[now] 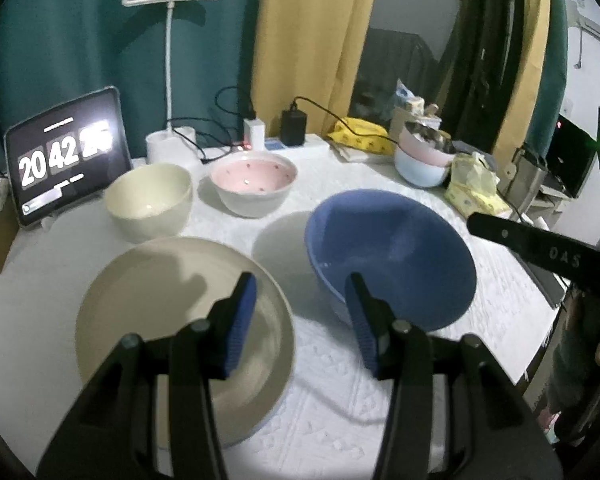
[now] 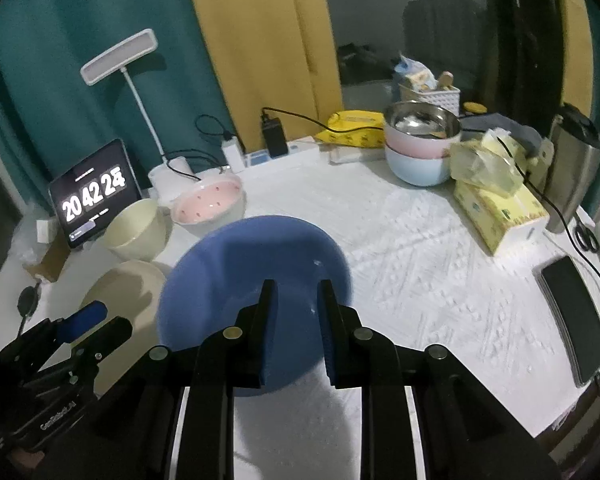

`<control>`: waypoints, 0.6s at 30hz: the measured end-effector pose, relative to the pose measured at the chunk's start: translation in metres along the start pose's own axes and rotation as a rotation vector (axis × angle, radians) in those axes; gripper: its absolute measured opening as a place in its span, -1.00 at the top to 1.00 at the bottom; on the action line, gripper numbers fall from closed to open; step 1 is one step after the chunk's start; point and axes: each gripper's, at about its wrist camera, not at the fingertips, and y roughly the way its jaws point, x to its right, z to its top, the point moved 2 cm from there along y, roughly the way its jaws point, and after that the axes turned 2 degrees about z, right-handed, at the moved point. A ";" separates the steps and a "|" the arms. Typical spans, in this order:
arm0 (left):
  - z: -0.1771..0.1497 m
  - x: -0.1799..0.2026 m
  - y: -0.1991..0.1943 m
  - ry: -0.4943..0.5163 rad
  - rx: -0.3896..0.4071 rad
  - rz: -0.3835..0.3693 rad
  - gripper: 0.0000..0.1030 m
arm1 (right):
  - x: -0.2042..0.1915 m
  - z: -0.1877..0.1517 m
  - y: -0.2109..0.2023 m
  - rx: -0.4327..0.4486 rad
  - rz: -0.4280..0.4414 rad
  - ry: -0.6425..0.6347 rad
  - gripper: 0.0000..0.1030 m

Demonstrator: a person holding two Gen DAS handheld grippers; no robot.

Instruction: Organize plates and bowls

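Note:
A blue bowl (image 1: pixel 392 252) (image 2: pixel 252 256) hangs tilted above the white tablecloth and throws a shadow to its left. My right gripper (image 2: pixel 297 292) is shut on its near rim. One finger of that gripper (image 1: pixel 540 248) reaches in from the right in the left wrist view. My left gripper (image 1: pixel 300 292) (image 2: pixel 100 322) is open and holds nothing. It hovers between a beige plate (image 1: pixel 160 300) (image 2: pixel 128 284) and the blue bowl. Behind the plate stand a cream bowl (image 1: pixel 148 200) (image 2: pixel 136 232) and a pink-lined bowl (image 1: pixel 254 180) (image 2: pixel 208 200).
A tablet clock (image 1: pixel 66 156), a desk lamp (image 1: pixel 168 60) and a power strip (image 2: pixel 276 152) line the back. At the back right are stacked bowls (image 2: pixel 418 160), a tissue pack (image 2: pixel 500 208) and a steel flask (image 2: pixel 572 160). A phone (image 2: pixel 576 320) lies by the right edge.

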 end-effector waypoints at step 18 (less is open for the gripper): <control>0.015 -0.059 -0.015 -0.067 0.072 0.077 0.07 | -0.055 0.019 0.014 -0.012 0.023 -0.089 0.58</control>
